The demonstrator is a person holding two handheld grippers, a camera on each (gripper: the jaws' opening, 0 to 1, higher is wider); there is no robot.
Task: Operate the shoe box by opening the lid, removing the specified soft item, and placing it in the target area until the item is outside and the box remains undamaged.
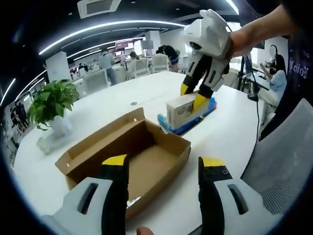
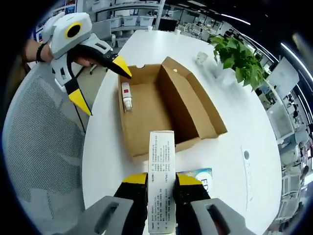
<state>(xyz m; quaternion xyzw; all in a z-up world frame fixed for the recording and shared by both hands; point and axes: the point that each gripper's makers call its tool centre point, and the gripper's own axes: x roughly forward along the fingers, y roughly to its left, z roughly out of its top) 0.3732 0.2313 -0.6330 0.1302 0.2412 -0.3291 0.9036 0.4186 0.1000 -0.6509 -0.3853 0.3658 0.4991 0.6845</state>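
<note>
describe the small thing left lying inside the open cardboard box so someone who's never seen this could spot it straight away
On the round white table sits an open brown cardboard box. In the right gripper view, a small white tube-like item with a red patch lies on its floor against the wall nearest the left gripper. Unlike the printed white carton the right gripper holds, it is inside.

The small item [image 2: 126, 96] inside the shoe box [image 2: 146, 122] is too small to identify. The right gripper [image 2: 162, 185] hides most of the blue pack [image 2: 198, 175].

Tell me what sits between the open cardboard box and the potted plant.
Nothing: in the left gripper view, bare white table separates the open cardboard box from the potted plant. The right gripper view agrees.
</note>
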